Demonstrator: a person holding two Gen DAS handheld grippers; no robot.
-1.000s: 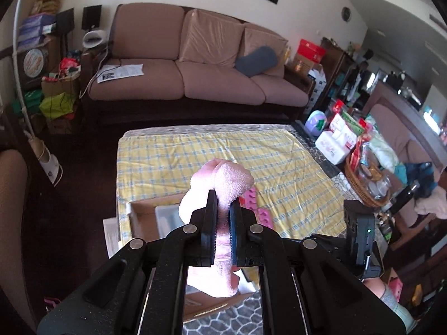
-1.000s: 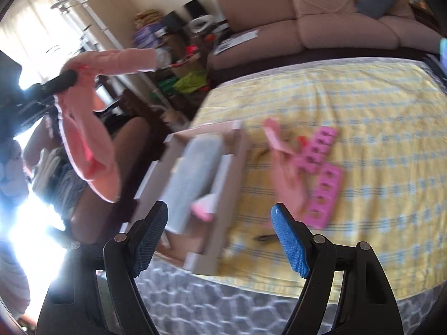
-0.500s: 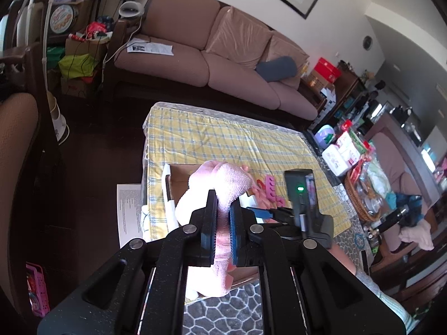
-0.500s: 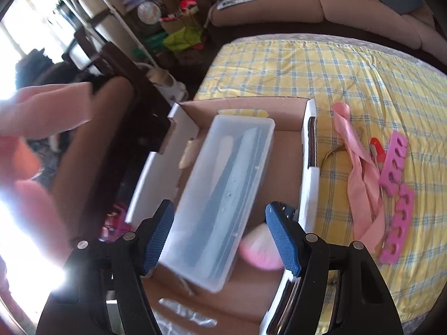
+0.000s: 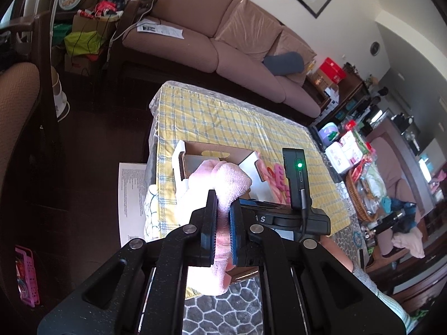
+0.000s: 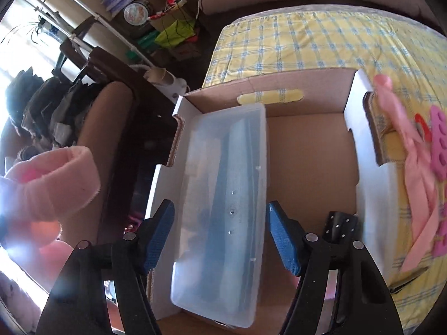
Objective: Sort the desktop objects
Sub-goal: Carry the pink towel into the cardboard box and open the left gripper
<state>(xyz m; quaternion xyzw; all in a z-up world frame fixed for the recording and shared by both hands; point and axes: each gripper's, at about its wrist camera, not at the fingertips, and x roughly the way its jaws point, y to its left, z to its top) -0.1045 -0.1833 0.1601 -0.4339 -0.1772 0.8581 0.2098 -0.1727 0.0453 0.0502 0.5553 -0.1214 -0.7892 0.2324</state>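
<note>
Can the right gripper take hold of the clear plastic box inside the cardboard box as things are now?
Probably yes. The right gripper is open above the clear plastic box, with one finger on each long side and nothing lying on top. The cardboard box wall is close on one side, which may be tight.

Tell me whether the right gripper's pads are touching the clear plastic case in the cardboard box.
Cannot tell. In the right wrist view, the right gripper straddles the clear plastic case; the right pad meets the case's edge in the picture, but a height difference could hide a gap.

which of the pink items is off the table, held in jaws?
The fluffy pink towelling band, clamped in the left gripper. The pink ribbon and pink toe separators lie on the yellow checked cloth beside the cardboard box.
</note>
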